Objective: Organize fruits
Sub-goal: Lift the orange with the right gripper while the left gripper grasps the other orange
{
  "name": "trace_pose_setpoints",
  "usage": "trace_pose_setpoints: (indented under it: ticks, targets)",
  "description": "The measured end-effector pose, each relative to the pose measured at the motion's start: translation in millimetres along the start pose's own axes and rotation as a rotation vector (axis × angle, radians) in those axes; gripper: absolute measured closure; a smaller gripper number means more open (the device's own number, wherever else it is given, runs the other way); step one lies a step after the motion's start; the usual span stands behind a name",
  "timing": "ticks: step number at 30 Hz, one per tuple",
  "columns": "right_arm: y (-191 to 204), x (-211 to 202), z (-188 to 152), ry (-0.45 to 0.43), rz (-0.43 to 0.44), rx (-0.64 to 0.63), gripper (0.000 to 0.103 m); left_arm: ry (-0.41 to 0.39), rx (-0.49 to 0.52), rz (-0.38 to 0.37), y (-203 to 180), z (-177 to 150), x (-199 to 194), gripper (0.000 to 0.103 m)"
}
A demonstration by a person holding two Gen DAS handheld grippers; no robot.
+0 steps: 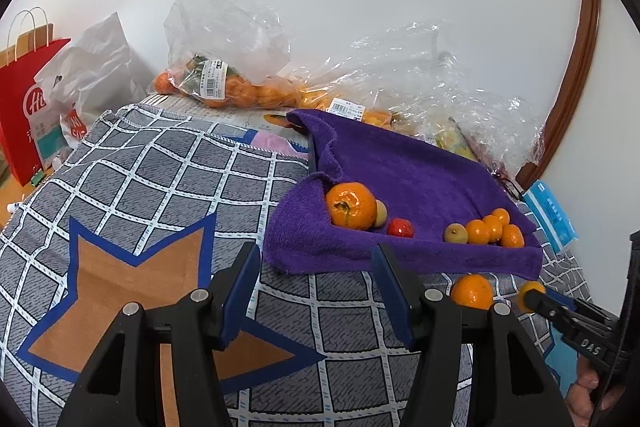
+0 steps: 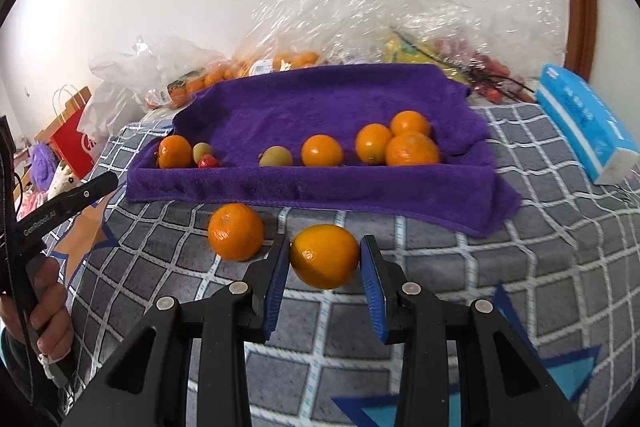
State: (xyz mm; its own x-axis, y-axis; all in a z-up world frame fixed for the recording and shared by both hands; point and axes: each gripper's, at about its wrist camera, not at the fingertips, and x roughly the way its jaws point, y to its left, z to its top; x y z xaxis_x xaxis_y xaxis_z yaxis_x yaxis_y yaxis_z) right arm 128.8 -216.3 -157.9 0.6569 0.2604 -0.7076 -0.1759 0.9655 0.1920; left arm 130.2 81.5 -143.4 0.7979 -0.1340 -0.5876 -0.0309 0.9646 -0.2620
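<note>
A purple towel (image 2: 320, 99) lies on the checked cloth and holds several oranges (image 2: 412, 149), a green fruit (image 2: 276, 157) and a red fruit (image 2: 209, 161). My right gripper (image 2: 325, 259) is shut on a small orange (image 2: 324, 255) in front of the towel. Another orange (image 2: 236, 231) lies loose to its left on the cloth. My left gripper (image 1: 316, 291) is open and empty, low over the cloth before the towel (image 1: 400, 179). In the left wrist view the loose orange (image 1: 472, 291) and the held orange (image 1: 526, 297) show at right.
Clear plastic bags of oranges (image 1: 224, 83) and other fruit (image 2: 400, 19) lie behind the towel by the wall. A blue tissue pack (image 2: 584, 123) sits at right. A red paper bag (image 1: 24, 99) stands at far left.
</note>
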Motion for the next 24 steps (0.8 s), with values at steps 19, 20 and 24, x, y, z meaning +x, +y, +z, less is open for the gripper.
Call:
trace_pose_setpoints:
  ticks: [19,20,24]
  targets:
    - [-39,-11,-30,0.065,-0.029,0.047,0.067,0.164,0.159,-0.081,-64,-15,-8,0.045]
    - [-39,-10,-30,0.065,-0.027,0.04,0.067,0.169,0.157,-0.074,-64,-14,-7,0.045]
    - [-39,-1,-31,0.083,-0.025,0.031,0.067,0.191,0.159,-0.062,-67,-15,-2,0.045]
